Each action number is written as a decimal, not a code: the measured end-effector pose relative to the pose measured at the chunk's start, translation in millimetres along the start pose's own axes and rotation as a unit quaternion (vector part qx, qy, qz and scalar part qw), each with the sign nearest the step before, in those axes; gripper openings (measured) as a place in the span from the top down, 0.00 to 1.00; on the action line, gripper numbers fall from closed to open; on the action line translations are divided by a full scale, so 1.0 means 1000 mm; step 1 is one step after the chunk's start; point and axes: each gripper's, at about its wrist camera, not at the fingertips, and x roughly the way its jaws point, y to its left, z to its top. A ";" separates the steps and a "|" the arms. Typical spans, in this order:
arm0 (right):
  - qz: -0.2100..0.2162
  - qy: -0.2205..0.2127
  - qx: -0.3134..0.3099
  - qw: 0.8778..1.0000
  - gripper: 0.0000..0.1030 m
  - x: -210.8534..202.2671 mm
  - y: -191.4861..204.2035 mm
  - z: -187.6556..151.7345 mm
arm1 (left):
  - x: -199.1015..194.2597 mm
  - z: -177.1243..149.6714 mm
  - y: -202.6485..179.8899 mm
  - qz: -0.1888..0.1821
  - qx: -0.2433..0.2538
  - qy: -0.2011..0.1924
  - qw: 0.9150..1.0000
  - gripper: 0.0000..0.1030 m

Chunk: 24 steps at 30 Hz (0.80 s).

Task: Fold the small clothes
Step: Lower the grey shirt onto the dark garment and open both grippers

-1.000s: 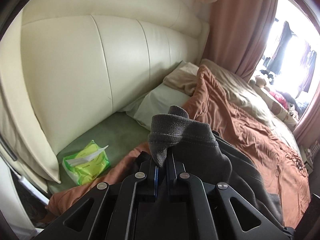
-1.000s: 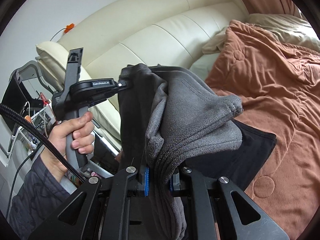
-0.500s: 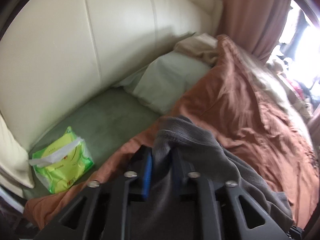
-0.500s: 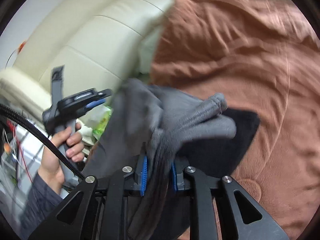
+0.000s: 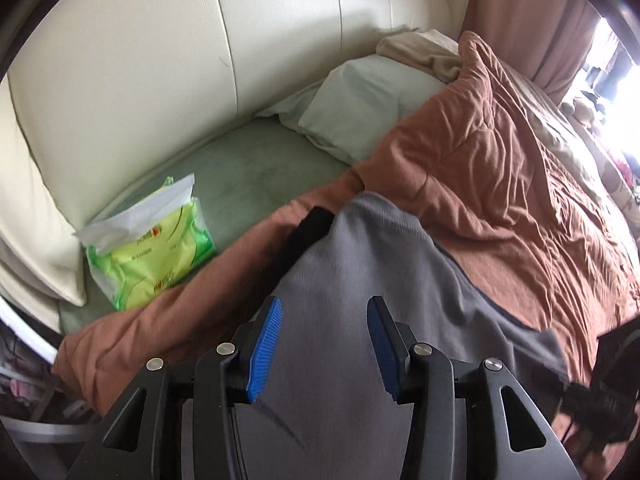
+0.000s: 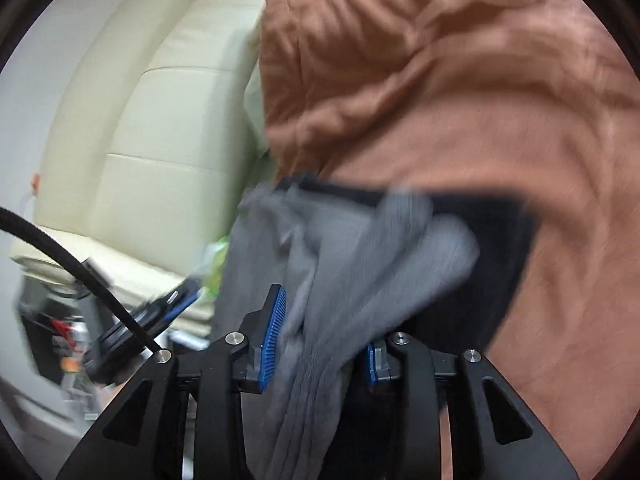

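Observation:
A grey garment (image 5: 360,272) lies on the brown quilt (image 5: 500,160), over a black piece of clothing (image 5: 308,232). My left gripper (image 5: 324,308) hangs just above it, its jaws opening wide; the grey cloth passes under and between the blue pads (image 5: 264,344) without being pinched. In the blurred right wrist view the grey garment (image 6: 360,248) is bunched and ribbed, draped across my right gripper (image 6: 324,320). Those jaws are opening too, with the cloth loose between them and a gap at the left pad (image 6: 272,332). The black clothing (image 6: 496,248) shows behind the bunch.
A cream padded headboard (image 5: 200,60) curves round the bed's left side. A green tissue pack (image 5: 156,248) lies on the pale green sheet (image 5: 248,176), with a pillow (image 5: 360,112) behind. Curtains and a bright window stand at the far right. The other handle (image 6: 136,320) is blurred at the left.
Both grippers came down toward the quilt and let their jaws part. The grey garment, held up pinched before, now lies spread on the bed under the left gripper and loose in the right.

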 end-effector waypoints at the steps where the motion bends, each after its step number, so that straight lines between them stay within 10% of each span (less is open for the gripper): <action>1: 0.000 -0.011 -0.007 1.000 0.70 -0.008 0.003 0.000 | -0.003 -0.003 0.001 -0.004 -0.001 0.005 1.000 0.55; 9: -0.040 -0.055 -0.084 0.994 0.70 -0.056 0.045 -0.016 | -0.031 -0.024 -0.007 -0.034 0.010 0.011 0.999 0.55; 20: -0.050 0.042 -0.228 0.971 0.70 -0.011 0.103 -0.075 | -0.061 -0.076 -0.034 -0.060 0.020 0.015 0.998 0.56; 24: -0.114 0.076 -0.270 0.953 0.70 0.013 0.097 -0.092 | -0.057 -0.099 -0.040 -0.078 0.013 0.018 0.997 0.66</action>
